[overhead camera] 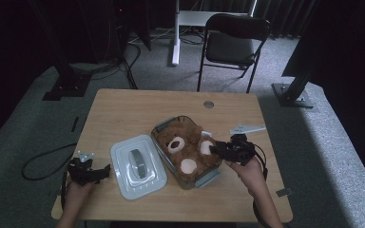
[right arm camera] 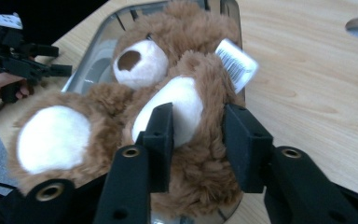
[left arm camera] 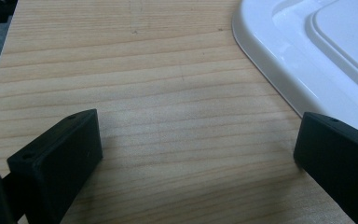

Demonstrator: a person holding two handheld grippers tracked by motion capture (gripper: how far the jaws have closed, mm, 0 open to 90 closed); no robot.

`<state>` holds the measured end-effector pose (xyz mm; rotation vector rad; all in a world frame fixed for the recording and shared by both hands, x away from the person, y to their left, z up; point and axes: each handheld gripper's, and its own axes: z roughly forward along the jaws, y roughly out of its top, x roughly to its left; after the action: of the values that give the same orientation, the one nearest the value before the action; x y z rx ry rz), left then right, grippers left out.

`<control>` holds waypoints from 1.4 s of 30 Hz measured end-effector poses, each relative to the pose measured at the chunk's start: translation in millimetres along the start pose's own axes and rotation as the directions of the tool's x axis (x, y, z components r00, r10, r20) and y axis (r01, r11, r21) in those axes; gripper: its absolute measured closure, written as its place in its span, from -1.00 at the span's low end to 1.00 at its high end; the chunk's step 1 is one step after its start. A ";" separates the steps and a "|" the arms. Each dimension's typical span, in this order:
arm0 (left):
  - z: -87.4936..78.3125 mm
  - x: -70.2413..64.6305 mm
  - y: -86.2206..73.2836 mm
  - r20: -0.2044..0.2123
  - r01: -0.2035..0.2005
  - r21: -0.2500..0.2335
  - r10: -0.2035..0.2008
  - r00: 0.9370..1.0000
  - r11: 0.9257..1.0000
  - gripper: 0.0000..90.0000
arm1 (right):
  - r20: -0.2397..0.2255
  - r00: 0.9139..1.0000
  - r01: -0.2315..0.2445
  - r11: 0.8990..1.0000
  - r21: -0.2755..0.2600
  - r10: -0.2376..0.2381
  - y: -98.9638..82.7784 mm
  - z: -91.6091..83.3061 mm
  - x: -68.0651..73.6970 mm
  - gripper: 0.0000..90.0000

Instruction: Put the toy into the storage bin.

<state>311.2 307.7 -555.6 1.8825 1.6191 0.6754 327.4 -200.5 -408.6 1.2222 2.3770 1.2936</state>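
Left gripper point(overhead camera: 105, 170) is resting low on the desk point(overhead camera: 123, 109), jaws standing wide with nothing but bare wood between them, just beside the white lid point(overhead camera: 138, 165), which is lying flat, handle up. Right of the lid, the clear container point(overhead camera: 208, 177) is holding the brown teddy bear point(overhead camera: 183, 145), packed in on its back with paws and muzzle showing. Right gripper point(right arm camera: 198, 128) is reaching in over the container's right rim, jaws narrowed around one of the bear's feet, fur pressing against both inner faces. Step in hand appears to be gripping the bear, either to lift it out or to seat it. Next move is likely calling for a firm squeeze on the soft limb.
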 end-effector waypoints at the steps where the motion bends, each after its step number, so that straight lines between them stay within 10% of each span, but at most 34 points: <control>1: 0.0 0.0 0.0 0.000 0.000 0.000 0.000 1.000 1.000 -0.96 | -0.016 1.000 -0.003 1.000 0.024 0.003 -0.8 7.5 -2.1 0.47; 17: 0.2 0.1 -0.1 0.000 -0.001 -0.002 0.001 1.000 1.000 -0.96 | 0.008 0.996 0.079 0.970 0.231 -0.083 11.5 44.2 1.1 0.66; 26: 0.2 0.0 -0.1 0.000 0.000 -0.003 0.000 1.000 1.000 -0.96 | 0.121 0.966 0.165 0.905 0.392 -0.228 14.0 73.8 18.6 0.72; 35: 0.2 0.1 -0.1 0.000 -0.001 -0.003 0.001 1.000 1.000 -0.96 | 0.117 0.971 0.160 0.930 0.331 -0.209 11.9 64.6 16.7 0.64; 42: 0.1 0.2 0.0 0.000 -0.002 -0.001 0.002 1.000 1.000 -0.96 | 0.054 0.990 0.114 0.965 0.235 -0.130 16.4 41.2 10.3 0.35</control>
<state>311.3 307.9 -555.6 1.8834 1.6170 0.6774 350.5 -162.6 -418.9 1.1344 2.5631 0.9438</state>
